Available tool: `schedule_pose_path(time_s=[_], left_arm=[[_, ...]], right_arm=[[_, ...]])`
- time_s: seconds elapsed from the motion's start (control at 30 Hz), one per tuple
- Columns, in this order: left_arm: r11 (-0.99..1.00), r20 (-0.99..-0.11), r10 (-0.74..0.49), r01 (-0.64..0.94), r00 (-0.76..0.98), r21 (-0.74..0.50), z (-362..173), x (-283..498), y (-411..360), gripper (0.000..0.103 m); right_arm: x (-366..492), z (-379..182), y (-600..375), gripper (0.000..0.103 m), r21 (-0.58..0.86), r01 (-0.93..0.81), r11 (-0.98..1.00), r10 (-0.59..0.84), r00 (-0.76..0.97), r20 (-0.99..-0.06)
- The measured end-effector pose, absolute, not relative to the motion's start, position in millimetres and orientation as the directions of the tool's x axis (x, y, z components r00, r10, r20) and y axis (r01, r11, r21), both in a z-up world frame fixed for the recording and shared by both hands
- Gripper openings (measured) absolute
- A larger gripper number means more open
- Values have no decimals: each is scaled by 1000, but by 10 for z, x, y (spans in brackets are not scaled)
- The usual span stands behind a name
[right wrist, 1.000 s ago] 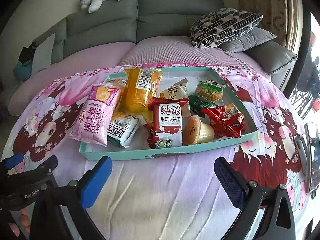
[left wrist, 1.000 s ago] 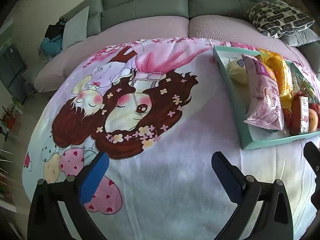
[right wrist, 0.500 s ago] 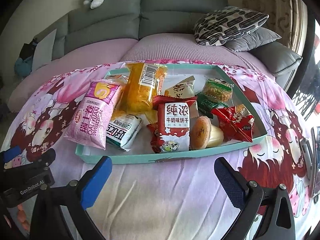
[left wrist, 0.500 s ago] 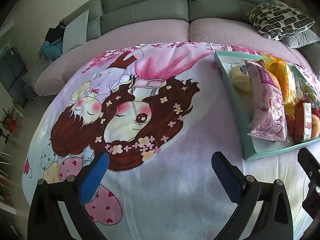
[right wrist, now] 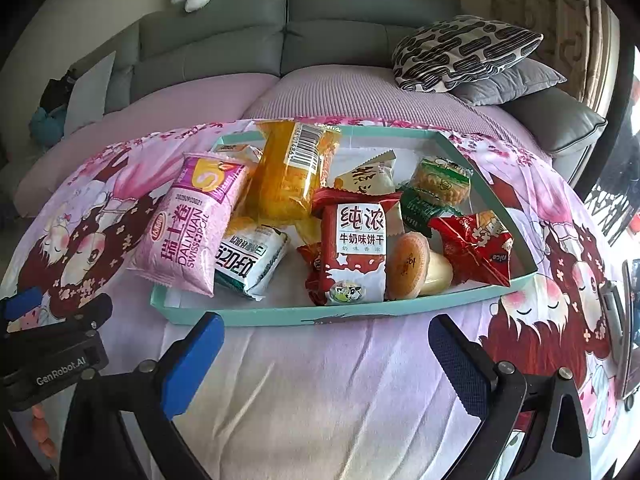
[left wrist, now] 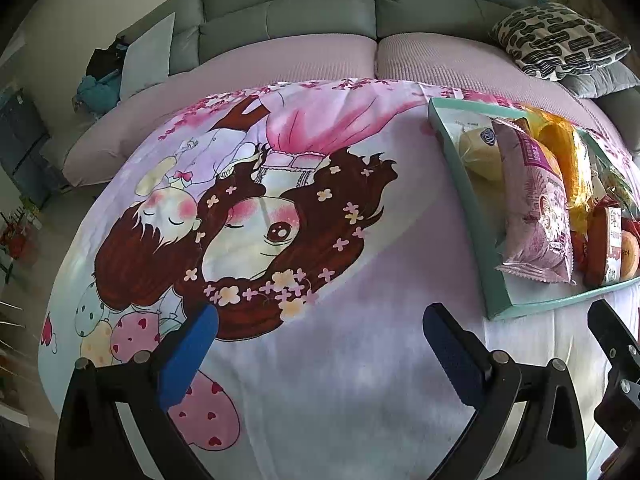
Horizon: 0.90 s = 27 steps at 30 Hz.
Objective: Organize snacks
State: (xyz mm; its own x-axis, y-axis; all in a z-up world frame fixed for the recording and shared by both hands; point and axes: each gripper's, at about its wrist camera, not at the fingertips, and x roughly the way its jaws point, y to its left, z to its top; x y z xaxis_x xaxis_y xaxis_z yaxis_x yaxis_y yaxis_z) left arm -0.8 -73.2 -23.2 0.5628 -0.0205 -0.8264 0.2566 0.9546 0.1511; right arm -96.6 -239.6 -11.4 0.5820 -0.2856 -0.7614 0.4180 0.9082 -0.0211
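- My right gripper (right wrist: pixel 326 354) hung just in front of the tray (right wrist: pixel 280 314), jaws spread wide with nothing in them.
- My left gripper (left wrist: pixel 320 344) was off to the tray's left over the cartoon blanket (left wrist: pixel 280 220), also gaping and empty.
- The snacks all sat in the tray: pink roll pack (right wrist: pixel 188 228) at its left end, leaning over the rim, yellow bag (right wrist: pixel 288 172) beside it, red biscuit pack (right wrist: pixel 356 252) near the front middle.
- A patterned pillow (right wrist: pixel 460 52) sat on the couch behind the tray.
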Motion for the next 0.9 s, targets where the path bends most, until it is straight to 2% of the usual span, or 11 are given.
schedule_pose_path(time_s=[0.9], left_arm=[[958, -829, -13, 244, 558, 149, -252, 13, -720, 102]], right_arm=[[-959, -140, -2397, 103, -25, 419, 908, -287, 577, -764]])
